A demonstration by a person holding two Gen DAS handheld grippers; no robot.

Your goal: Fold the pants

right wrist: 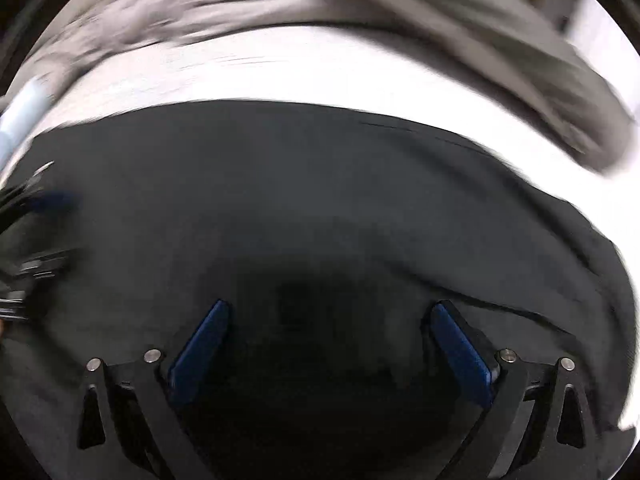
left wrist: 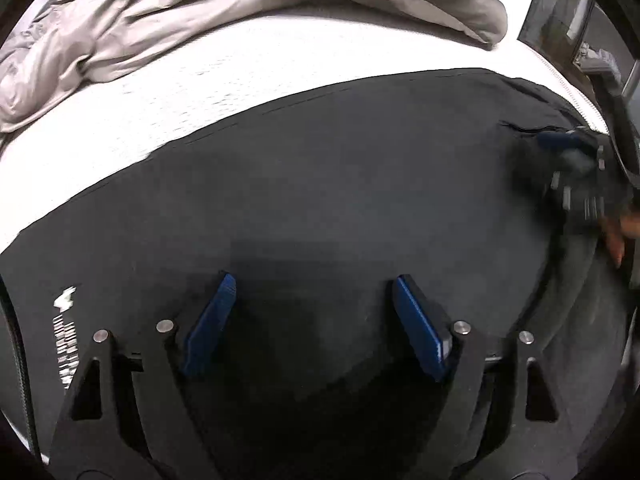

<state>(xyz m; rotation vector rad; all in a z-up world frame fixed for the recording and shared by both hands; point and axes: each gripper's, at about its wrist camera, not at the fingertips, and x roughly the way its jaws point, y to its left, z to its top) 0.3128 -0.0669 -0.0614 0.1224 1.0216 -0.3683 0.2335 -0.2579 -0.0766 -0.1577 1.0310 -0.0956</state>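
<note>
Dark pants (left wrist: 340, 184) lie spread flat on a white bed (left wrist: 192, 92), with a white logo print (left wrist: 66, 300) near their left end. My left gripper (left wrist: 314, 284) hangs just above the cloth, open, its blue pads (left wrist: 210, 324) wide apart with nothing between them. At the right edge of the left wrist view the right gripper (left wrist: 568, 168) shows blurred over the pants. In the right wrist view my right gripper (right wrist: 328, 310) is open above the same pants (right wrist: 320, 184), nothing between its pads; the left gripper (right wrist: 36, 232) is a blur at the left edge.
A crumpled beige-grey blanket (left wrist: 168, 20) lies along the far side of the bed, also seen blurred in the right wrist view as the blanket (right wrist: 360, 20). The mattress edge (left wrist: 560, 80) drops off at the right, with dark furniture beyond.
</note>
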